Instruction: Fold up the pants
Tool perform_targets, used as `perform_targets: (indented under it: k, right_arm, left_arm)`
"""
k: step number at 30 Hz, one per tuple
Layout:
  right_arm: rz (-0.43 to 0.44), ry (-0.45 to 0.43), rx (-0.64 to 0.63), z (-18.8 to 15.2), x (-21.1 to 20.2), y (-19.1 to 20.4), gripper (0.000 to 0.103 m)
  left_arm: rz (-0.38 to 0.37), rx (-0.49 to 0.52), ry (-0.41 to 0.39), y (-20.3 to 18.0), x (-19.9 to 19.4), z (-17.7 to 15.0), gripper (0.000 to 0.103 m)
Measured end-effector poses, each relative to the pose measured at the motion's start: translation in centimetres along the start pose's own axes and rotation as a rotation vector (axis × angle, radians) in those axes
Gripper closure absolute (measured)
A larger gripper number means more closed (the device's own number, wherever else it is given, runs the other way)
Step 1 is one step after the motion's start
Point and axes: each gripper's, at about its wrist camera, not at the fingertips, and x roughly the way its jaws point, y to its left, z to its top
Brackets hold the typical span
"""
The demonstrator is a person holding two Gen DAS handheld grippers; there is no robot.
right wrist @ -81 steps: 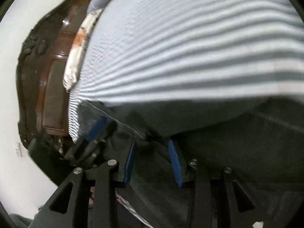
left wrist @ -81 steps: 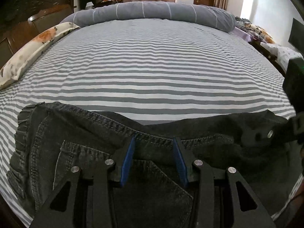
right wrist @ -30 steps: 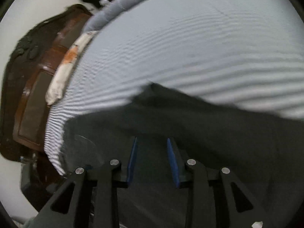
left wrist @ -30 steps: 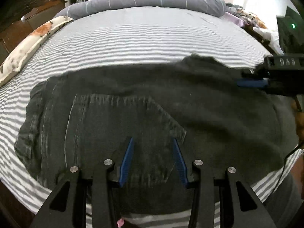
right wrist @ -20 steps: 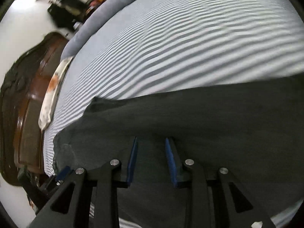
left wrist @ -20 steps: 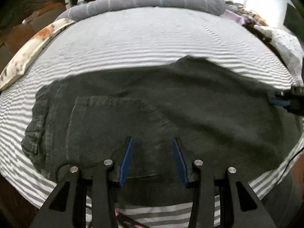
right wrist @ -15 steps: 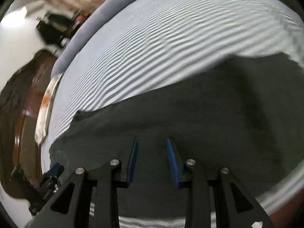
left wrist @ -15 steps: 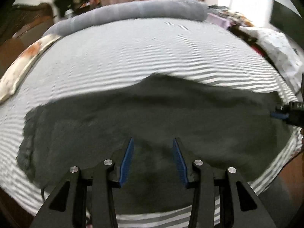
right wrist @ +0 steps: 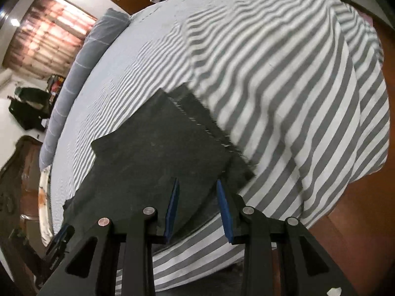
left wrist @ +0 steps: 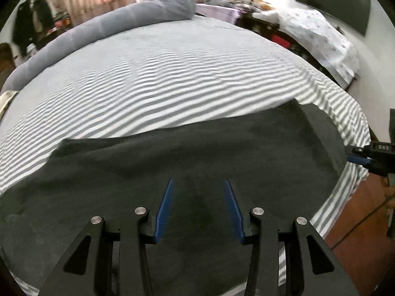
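Both tongs (left wrist: pixel 197 207) (right wrist: pixel 198 208) agape over flat dark denim pants (left wrist: pixel 172 162) on striped sheet (left wrist: pixel 172 74).

Ahead of our jaws the pants (left wrist: pixel 197 162) lie on the bed (left wrist: pixel 172 79), a bolster (left wrist: pixel 111 24) along its far edge.

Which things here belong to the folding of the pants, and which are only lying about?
For the job:
- pants
- left gripper, open
- right gripper, open
- striped bed sheet, the work surface

Lying about:
- grey bolster
- spotted white cloth
- curtains
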Motion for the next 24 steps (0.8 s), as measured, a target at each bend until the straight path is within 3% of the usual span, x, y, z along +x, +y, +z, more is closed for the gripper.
perform_targets:
  k: [10,12,13,14,20,24]
  right_arm:
    - [0.059,-0.023,0.034,0.5,0.7,-3.0,0.074]
    - [0.074,-0.024,0.020,0.8,1.0,-2.6,0.080]
    - [0.085,-0.024,0.012,0.9,1.1,-2.3,0.094]
    - [0.089,-0.024,0.004,0.9,1.1,-2.1,0.097]
    - [0.052,-0.097,-0.060,0.2,-2.0,-1.3,0.101]
    - [0.032,-0.077,-0.046,-0.5,-1.6,-2.1,0.101]
  left_arm:
    - [0.011,0.030,0.070,-3.6,3.3,0.3,0.059]
    - [0.025,0.033,0.083,-3.7,3.7,0.0,0.059]
    - [0.032,0.036,0.086,-3.8,3.9,-0.1,0.059]
    - [0.039,0.045,0.089,-4.0,4.1,-0.3,0.059]
    - [0.035,0.043,0.086,-4.0,3.5,0.0,0.059]
    - [0.032,0.041,0.081,-3.6,3.0,-0.2,0.059]
